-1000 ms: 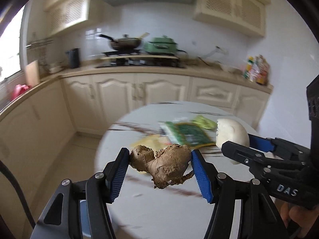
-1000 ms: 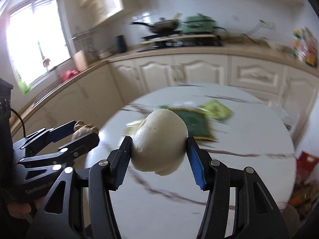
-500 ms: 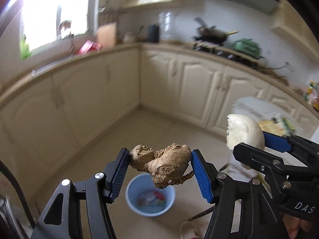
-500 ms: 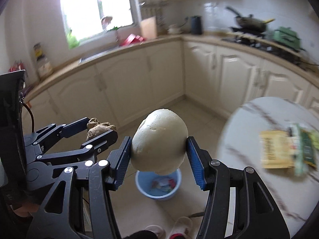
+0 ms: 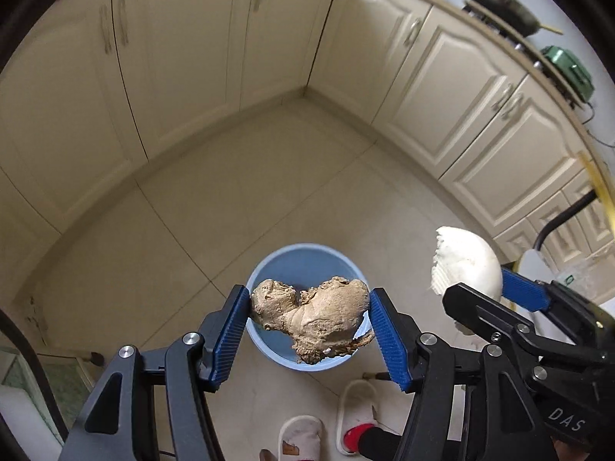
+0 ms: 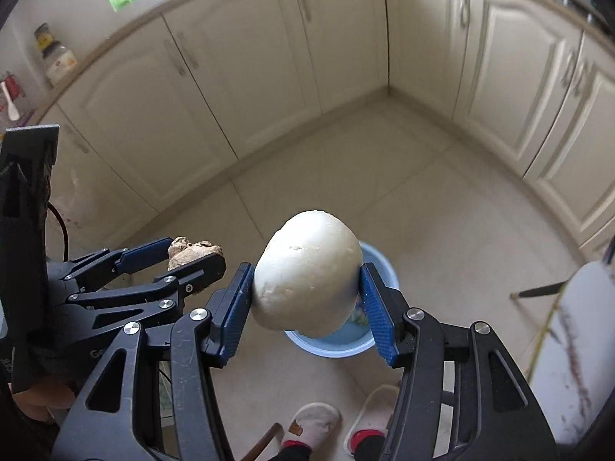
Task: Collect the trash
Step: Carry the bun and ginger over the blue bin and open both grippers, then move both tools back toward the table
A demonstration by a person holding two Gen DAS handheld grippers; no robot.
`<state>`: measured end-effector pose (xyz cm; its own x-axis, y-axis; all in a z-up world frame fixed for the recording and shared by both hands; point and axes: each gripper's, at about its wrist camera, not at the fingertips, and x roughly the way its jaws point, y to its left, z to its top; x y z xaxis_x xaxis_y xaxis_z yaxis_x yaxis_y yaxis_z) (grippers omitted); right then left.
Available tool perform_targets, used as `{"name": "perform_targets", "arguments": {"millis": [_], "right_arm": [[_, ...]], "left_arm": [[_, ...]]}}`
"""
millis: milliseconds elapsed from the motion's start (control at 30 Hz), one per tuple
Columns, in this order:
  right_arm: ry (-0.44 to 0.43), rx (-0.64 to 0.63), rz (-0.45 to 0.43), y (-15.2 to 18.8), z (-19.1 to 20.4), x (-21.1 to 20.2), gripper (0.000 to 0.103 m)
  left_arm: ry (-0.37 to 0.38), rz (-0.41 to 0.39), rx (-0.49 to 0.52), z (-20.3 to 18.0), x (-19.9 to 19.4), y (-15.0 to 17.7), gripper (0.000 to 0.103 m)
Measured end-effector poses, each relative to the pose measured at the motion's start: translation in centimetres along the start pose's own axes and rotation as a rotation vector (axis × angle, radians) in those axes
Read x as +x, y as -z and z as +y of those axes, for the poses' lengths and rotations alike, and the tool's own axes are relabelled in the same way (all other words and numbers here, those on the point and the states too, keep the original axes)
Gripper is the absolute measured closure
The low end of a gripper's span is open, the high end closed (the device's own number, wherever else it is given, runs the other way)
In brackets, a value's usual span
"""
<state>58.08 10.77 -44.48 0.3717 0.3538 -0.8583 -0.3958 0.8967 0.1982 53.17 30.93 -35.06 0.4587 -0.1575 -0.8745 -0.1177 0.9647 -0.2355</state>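
While both claws point down at the floor: 2 items held, 1 each.
Left gripper (image 5: 309, 326): clamped on ginger root (image 5: 313, 317), right above blue bin (image 5: 303, 261).
Right gripper (image 6: 305, 299): clamped on white bun (image 6: 307, 274), above same bin (image 6: 330, 345).
Bin: on tiled floor (image 5: 238, 192), near cabinets (image 5: 184, 46).
Slippers (image 6: 315, 422): person's feet, just beside bin.

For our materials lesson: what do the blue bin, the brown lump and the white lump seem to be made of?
Blue bin: probably plastic, smooth and evenly coloured. Brown lump: looks like ginger root, knobbly, matt, earthy skin. White lump: seemingly steamed bread or dough, matt, with a torn crumbly edge in the left wrist view.
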Motion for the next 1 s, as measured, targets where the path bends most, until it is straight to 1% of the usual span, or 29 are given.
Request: {"name": "perform_targets", "arguments": {"millis": [100,133,200,233,267,333,367,467,533,567,600,667,733,800,867,900,933,1000], "right_arm": [[-0.034,0.046,0.032,-0.1,-1.6,3.2,0.049],[-0.039,0.057,0.038,-0.2,-2.0,3.9,0.049],[-0.059,0.068,0.043,-0.5,-2.9,4.8,0.047],[-0.058,0.075,0.047,-0.7,-3.3,5.2,0.047],[-0.060,0.077,0.044,-0.7,-3.5,5.3,0.047],[-0.062,0.074,0.029,-0.7,-3.6,5.0,0.043],[-0.058,0.070,0.022,-0.7,-3.4,4.8,0.039],[-0.053,0.057,-0.006,-0.5,-2.9,3.3,0.035],[-0.049,0.053,-0.035,-0.5,-2.3,1.4,0.030],[-0.036,0.048,-0.053,-0.6,-1.9,0.2,0.025],[-0.026,0.040,-0.068,-0.7,-1.4,-0.7,0.020],[-0.013,0.019,-0.120,-0.6,-0.5,-3.8,0.018],[0.010,0.004,-0.162,-0.8,0.4,-6.8,0.017],[0.020,-0.014,-0.211,-0.6,1.1,-9.7,0.011],[0.051,-0.034,-0.273,-0.1,1.9,-13.5,0.010],[0.056,-0.043,-0.311,0.3,2.3,-15.4,0.009],[0.064,-0.054,-0.342,0.7,2.8,-17.2,0.009],[0.082,-0.072,-0.400,1.6,3.6,-20.6,0.009]], "left_arm": [[-0.025,0.040,-0.007,0.7,2.8,-1.2,0.043],[-0.025,0.047,-0.008,1.1,3.5,-2.7,0.044],[-0.026,0.057,-0.012,2.0,4.3,-3.6,0.043],[-0.024,0.057,-0.014,1.5,4.6,-4.3,0.042],[-0.021,0.056,-0.019,0.8,4.6,-5.0,0.042],[-0.017,0.044,-0.031,0.4,4.1,-5.7,0.042],[-0.014,0.035,-0.033,0.5,3.7,-5.8,0.042],[-0.032,0.005,-0.037,-0.6,1.7,-5.8,0.042],[-0.052,-0.031,-0.033,-1.5,-0.4,-5.6,0.042],[-0.066,-0.062,-0.031,-1.7,-1.8,-5.5,0.042],[-0.072,-0.087,-0.029,-1.9,-3.1,-4.7,0.041],[-0.092,-0.150,-0.022,-2.1,-6.5,-4.2,0.036],[-0.114,-0.219,-0.017,-2.9,-9.7,-3.6,0.033],[-0.126,-0.297,-0.007,-3.7,-12.9,-2.9,0.031],[-0.143,-0.382,0.002,-4.5,-16.3,-2.1,0.022],[-0.163,-0.428,0.005,-5.0,-18.0,-1.7,0.020],[-0.177,-0.460,0.009,-5.1,-19.3,-0.5,0.016],[-0.194,-0.536,0.024,-6.5,-22.0,0.8,0.011]]}}
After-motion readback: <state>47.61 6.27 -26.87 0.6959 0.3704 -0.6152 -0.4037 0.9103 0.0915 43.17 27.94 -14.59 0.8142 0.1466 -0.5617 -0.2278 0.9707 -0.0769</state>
